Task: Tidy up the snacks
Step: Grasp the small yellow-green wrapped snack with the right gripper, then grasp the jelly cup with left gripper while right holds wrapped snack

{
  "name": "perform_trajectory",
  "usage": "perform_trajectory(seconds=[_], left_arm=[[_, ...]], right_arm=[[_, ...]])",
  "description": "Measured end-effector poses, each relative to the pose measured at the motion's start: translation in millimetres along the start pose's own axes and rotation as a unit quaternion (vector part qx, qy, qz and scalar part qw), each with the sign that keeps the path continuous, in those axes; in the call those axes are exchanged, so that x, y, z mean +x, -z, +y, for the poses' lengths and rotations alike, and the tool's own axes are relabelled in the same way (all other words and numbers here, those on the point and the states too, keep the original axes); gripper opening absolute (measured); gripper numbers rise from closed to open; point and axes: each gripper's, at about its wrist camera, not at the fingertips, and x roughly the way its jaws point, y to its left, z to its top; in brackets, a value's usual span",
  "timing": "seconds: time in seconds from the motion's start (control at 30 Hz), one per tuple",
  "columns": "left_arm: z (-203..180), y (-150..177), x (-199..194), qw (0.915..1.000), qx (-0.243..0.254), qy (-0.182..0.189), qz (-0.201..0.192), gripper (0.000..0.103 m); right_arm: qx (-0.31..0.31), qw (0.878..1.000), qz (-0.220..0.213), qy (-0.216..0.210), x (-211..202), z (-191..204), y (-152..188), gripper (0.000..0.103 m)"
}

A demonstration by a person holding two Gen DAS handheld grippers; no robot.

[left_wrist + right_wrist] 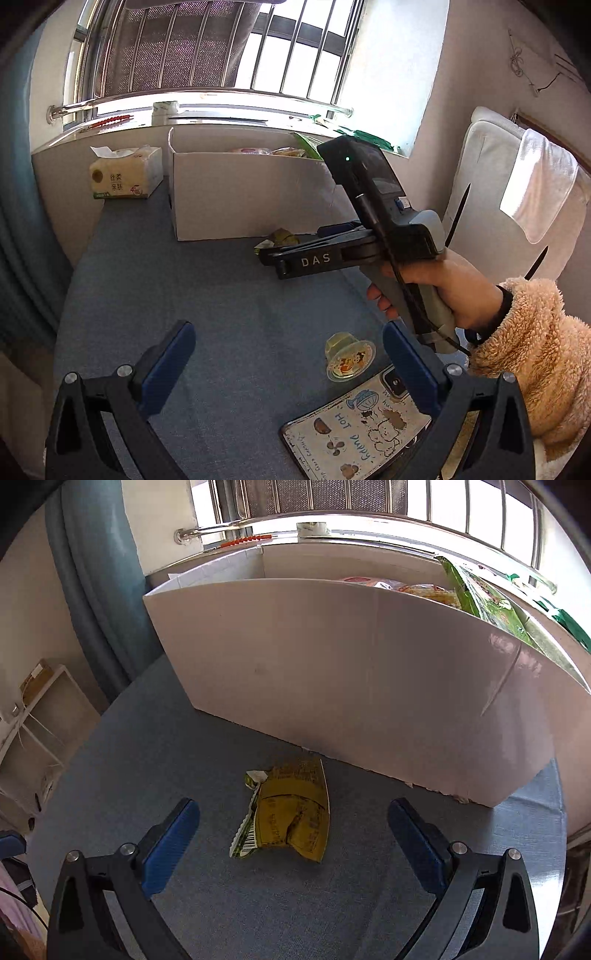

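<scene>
A white cardboard box (251,192) stands at the back of the blue-grey table and holds several snack packs (480,598). A crumpled yellow snack packet (291,812) lies flat in front of the box (332,672), between the open fingers of my right gripper (293,834), which touch nothing. In the left wrist view the right gripper (275,258) hovers over that packet (282,236). A small jelly cup (349,356) sits on the table just inside the right finger of my open, empty left gripper (288,354).
A phone in a cartoon case (354,432) lies near the table's front edge beside the jelly cup. A tissue pack (125,173) stands left of the box. A windowsill and bars run behind. A white shelf (40,716) stands left of the table.
</scene>
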Motion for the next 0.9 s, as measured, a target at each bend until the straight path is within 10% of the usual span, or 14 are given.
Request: perform_trajectory(seconds=[0.07,0.1,0.13,0.9], left_arm=[[-2,0,3,1.0,0.002,0.001,0.004,0.103],[-3,1,5,1.0,0.003,0.002,0.007,0.103],[-3,1,7,0.9999,0.004,0.003,0.01,0.103],[-57,12,87,0.9865,0.105,0.017,0.125,0.103]], right_arm=[[0.011,1.0,0.008,-0.026,6,-2,0,0.102],[0.015,0.999,0.008,-0.037,7,-3,1,0.084],[0.017,0.999,0.011,-0.037,9,-4,1,0.036],[0.126,0.986,-0.104,-0.038,-148,-42,111,0.038]])
